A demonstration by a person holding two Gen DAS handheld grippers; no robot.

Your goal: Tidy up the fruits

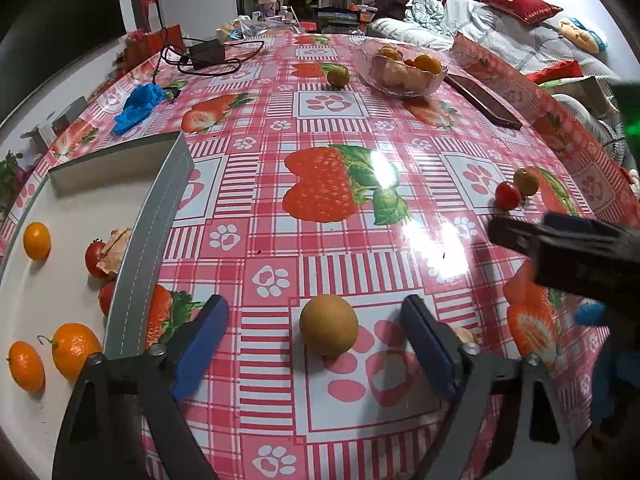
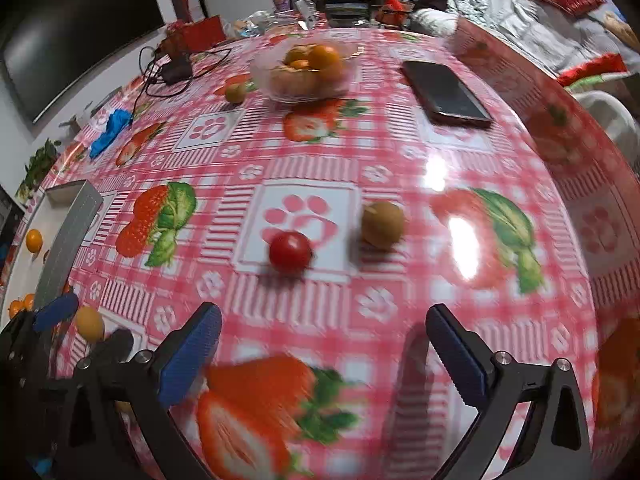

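Left gripper (image 1: 316,344) spread wide, nothing gripped, w/ the round tan-yellow fruit (image 1: 329,330) sitting between the blue pads (image 1: 202,348) on the pink checked strawberry-print tablecloth (image 1: 280,208), touching neither; placed so, probably, to close on it next and carry it to the shallow white tray with grey stitched rim (image 1: 140,248) just beside on the left. Right gripper (image 2: 324,354) also wide open and empty, aimed at the small red tomato (image 2: 290,252) and the brown-green round fruit (image 2: 383,225) lying near each other but apart, further ahead on the cloth; view blurred here, so approx. height above the table not possible to tell. In the tray: small orange citrus (image 1: 37,241) alone at the far side, two orange mandarins (image 1: 74,350) near the front, two red tomatoes (image 1: 94,258) close to the rim next to a crumpled piece of brown paper (image 1: 116,250). Clear glass bowl (image 1: 400,74) at the far end holding more orange fruits, maybe also peel, hard to say. One more greenish fruit (image 1: 338,77) loose just beside that bowl. Dark phone (image 2: 444,92) flat, well apart from the fruits. Sorting judged partly done: several pieces in the tray, at least four loose on the cloth.
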